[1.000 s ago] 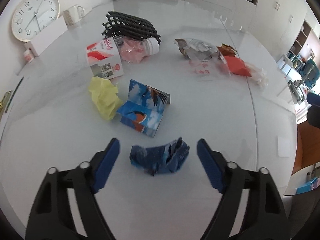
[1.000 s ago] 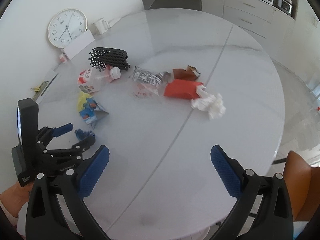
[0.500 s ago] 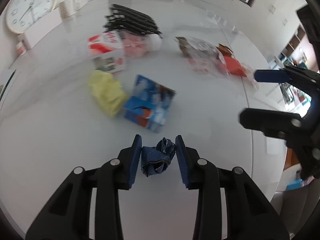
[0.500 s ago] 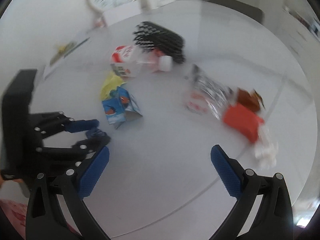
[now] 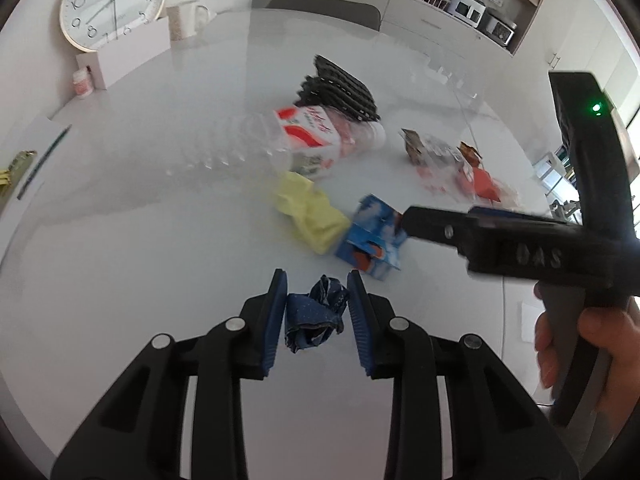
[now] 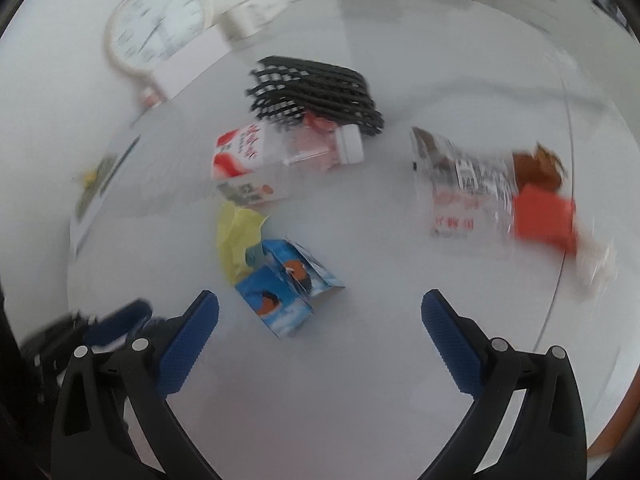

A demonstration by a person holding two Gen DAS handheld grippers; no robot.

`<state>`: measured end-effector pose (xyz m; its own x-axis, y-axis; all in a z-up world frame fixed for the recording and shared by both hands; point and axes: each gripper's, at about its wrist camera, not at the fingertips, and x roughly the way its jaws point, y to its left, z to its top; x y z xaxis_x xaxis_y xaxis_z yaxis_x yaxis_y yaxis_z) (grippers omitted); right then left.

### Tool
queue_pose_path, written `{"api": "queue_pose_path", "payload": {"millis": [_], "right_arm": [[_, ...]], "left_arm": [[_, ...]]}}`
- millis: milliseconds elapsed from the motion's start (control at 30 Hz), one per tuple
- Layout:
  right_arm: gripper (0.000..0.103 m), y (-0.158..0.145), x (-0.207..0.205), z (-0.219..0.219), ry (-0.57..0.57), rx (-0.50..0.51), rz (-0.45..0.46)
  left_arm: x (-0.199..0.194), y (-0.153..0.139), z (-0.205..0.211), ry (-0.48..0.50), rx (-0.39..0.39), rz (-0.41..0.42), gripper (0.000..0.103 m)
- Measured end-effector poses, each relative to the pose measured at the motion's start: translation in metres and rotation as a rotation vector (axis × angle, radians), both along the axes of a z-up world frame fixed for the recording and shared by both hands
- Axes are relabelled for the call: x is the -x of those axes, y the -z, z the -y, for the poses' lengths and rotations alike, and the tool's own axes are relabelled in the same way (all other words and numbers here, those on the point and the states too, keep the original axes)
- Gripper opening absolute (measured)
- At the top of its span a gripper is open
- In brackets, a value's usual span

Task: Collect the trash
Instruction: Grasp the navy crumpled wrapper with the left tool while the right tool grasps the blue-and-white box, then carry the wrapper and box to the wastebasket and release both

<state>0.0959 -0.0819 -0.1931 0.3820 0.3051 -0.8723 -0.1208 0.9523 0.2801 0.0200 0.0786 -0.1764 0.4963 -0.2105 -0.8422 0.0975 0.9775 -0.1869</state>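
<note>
1. Progress, judged: early. One piece only was in a grip, the crumpled dark blue wrapper (image 5: 316, 314). Everything else still lay on the white table (image 5: 120, 264); no bin or bag showed in either view.
2. Left gripper (image 5: 317, 316): jaws had just been closing, and both blue pads pressed the wrapper's sides. Grasp made; wrapper appeared lifted just clear of the table, though that was hard to confirm.
3. Right gripper (image 6: 320, 334): jaws spread wide, nothing between them. In the left wrist view a hand (image 5: 588, 356) held its body.
4. Landmark taken: the blue printed carton (image 6: 286, 290). It lay just ahead of the right gripper's open jaws, between the fingertips' lines; judged the next pick.
5. Yellow crumpled paper (image 6: 238, 236) touched the carton's far-left side. Red-and-white milk carton (image 6: 244, 168) and clear bottle (image 6: 320, 148) lay beyond it, black mesh (image 6: 316, 96) further still.
6. Clear wrappers (image 6: 464, 184) and red packet (image 6: 542, 218) lay well apart, to the carton's right.
7. Held wrapper sat near the carton's left, nearer the person.
</note>
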Motion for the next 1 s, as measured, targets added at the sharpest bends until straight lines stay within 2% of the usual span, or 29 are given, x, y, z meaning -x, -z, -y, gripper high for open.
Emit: {"api": "queue_pose_path", "payload": {"millis": [100,233,333,433,500,533,633,833,1000], "right_arm": [[0.101,0.008,-0.004,0.005,0.17,-0.073,-0.036],[0.101,0.02,-0.012,-0.003,0.306,-0.102,-0.095],[0.095,0.027,-0.015,-0.015,0.369,-0.066,-0.12],[0.084,0.035,-0.017,-0.023,0.41,-0.053,-0.153],[0.077,0.042,-0.019,-0.032,0.417,-0.049,-0.173],[0.069,0.045,-0.019,-0.035,0.412,-0.045,-0.181],[0.057,0.046,-0.018,-0.041,0.382,-0.044,-0.169],[0.055,0.035,-0.008,-0.025,0.333,-0.077,-0.141],[0.055,0.008,0.01,0.0,0.252,-0.063,-0.084]], "left_arm": [[0.0,-0.002,-0.008,0.0,0.002,0.0,0.031],[-0.003,-0.003,-0.016,0.012,-0.002,0.002,0.031],[-0.006,-0.004,-0.022,0.024,-0.007,0.007,0.031],[-0.008,-0.004,-0.029,0.032,-0.007,0.004,0.031],[-0.009,-0.004,-0.033,0.034,-0.008,0.003,0.031],[-0.009,-0.004,-0.035,0.036,-0.009,0.001,0.031],[-0.012,-0.003,-0.042,0.035,-0.011,-0.003,0.031],[-0.012,-0.006,-0.046,0.038,0.006,-0.005,0.031],[-0.007,-0.017,-0.032,0.072,0.015,0.006,0.031]]}}
